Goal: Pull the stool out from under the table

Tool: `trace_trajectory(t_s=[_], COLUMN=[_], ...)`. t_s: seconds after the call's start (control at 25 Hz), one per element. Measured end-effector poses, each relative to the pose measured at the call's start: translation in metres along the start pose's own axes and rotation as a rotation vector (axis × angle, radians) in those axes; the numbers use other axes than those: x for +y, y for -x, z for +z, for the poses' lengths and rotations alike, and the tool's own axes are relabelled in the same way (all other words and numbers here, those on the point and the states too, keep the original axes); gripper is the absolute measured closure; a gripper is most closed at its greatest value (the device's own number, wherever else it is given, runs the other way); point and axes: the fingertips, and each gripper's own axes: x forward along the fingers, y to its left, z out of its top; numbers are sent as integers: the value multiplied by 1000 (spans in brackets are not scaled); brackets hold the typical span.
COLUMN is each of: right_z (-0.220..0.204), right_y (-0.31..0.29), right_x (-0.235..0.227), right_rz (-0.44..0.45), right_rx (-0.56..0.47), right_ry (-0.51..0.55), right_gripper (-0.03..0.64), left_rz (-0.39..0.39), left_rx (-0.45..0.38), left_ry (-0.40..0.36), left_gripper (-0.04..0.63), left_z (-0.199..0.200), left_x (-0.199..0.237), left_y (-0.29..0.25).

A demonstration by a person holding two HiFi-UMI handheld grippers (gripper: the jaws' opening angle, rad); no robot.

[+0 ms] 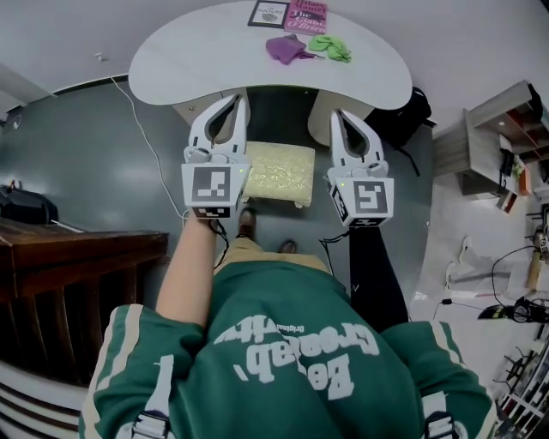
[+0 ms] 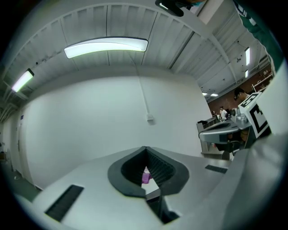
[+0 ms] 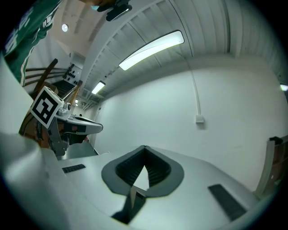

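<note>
The stool (image 1: 279, 172) has a pale yellow-green square cushion and stands on the grey floor, its far edge tucked under the white table (image 1: 189, 64). My left gripper (image 1: 243, 101) hovers over the stool's left side and my right gripper (image 1: 336, 115) over its right side. Both point toward the table. Each is shut, with the fingertips meeting and nothing between them. In the left gripper view the left gripper (image 2: 145, 150) has its pads closed together against a white wall. The right gripper (image 3: 144, 148) looks the same in the right gripper view. Neither touches the stool.
On the table lie a pink book (image 1: 306, 15), a framed card (image 1: 268, 13), a purple cloth (image 1: 287, 47) and a green cloth (image 1: 331, 46). Dark wooden furniture (image 1: 69, 257) stands at the left, and a black bag (image 1: 405, 116) and a shelf (image 1: 506, 137) at the right. My feet (image 1: 247, 223) are just before the stool.
</note>
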Motion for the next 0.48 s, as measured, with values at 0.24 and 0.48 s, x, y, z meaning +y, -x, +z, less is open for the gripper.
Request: trace_trajectory(t_s=[0.24, 0.48], right_z=[-3, 0], right_y=[4, 5], right_x=[-2, -2], right_rz=[-3, -3], right_rx=[-3, 6], right_ry=[-3, 11], right_gripper=[611, 612], left_rz=[2, 3], left_rx=[-9, -6], left_ry=[-10, -19], left_gripper=[581, 581], left_z=[-1, 3], left_x=[-3, -4], left_y=[1, 1])
